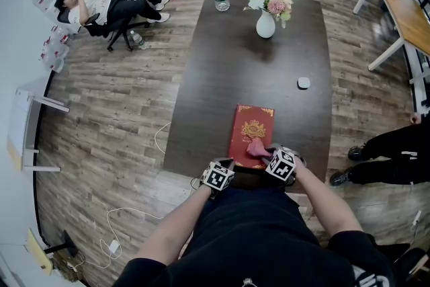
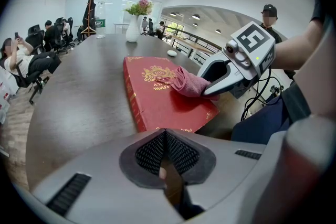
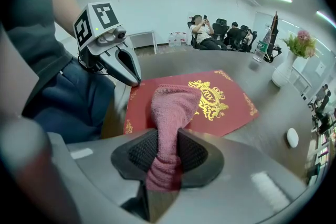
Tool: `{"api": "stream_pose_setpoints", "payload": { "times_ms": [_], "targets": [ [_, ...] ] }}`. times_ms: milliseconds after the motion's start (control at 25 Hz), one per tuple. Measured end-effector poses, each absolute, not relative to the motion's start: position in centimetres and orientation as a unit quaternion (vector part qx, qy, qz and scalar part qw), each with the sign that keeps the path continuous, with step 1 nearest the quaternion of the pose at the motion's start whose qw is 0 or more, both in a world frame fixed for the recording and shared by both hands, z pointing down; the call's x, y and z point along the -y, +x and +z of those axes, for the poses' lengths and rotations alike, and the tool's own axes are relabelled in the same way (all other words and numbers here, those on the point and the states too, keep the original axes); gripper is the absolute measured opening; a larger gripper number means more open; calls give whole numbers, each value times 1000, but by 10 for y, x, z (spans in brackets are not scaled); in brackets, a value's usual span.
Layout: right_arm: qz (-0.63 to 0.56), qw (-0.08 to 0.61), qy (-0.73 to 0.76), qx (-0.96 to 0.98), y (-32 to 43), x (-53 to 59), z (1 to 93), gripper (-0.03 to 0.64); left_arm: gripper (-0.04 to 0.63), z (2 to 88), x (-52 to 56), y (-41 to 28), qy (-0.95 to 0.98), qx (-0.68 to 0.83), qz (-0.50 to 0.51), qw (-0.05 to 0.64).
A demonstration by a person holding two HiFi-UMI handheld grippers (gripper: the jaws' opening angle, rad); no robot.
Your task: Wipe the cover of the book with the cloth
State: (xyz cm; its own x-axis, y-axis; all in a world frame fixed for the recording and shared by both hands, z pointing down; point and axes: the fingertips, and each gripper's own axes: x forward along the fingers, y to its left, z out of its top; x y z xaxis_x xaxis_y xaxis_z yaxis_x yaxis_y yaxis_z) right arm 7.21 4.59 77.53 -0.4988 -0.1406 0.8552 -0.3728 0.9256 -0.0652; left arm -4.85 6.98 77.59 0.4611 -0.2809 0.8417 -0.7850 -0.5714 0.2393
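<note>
Book (image 1: 250, 134): lies flat, cover up, at the near end of the dark table (image 1: 222, 70), right in front of me
Cloth (image 3: 173, 107): pink, clamped between the jaws of my right gripper (image 3: 164, 162); its free end rests on the cover beside the gold crest
Left gripper (image 2: 166, 168): jaws together on nothing, held just off the book's near edge
Progress: I judge the wipe barely begun; the cloth meets only the near half, so the crest and far half are left
Head view: shows the whole book and both grippers at its near end
Right gripper view: only here can I confirm the clamp on the cloth
Left gripper view: shows from the side that the cloth touches the cover
</note>
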Motion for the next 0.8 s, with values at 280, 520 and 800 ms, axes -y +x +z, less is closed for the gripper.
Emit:
{"api": "stream_pose_setpoints", "payload": {
  "times_ms": [280, 520, 800],
  "targets": [
    [129, 486, 153, 851, 85, -47, 774, 110, -5, 775, -68, -46, 794, 329, 404, 312],
    [127, 494, 161, 845, 100, -49, 780, 110, -5, 778, -70, -48, 796, 318, 413, 307],
    [126, 525, 177, 823, 109, -49, 780, 110, -5, 779, -70, -47, 807, 295, 411, 306]
  ]
}}
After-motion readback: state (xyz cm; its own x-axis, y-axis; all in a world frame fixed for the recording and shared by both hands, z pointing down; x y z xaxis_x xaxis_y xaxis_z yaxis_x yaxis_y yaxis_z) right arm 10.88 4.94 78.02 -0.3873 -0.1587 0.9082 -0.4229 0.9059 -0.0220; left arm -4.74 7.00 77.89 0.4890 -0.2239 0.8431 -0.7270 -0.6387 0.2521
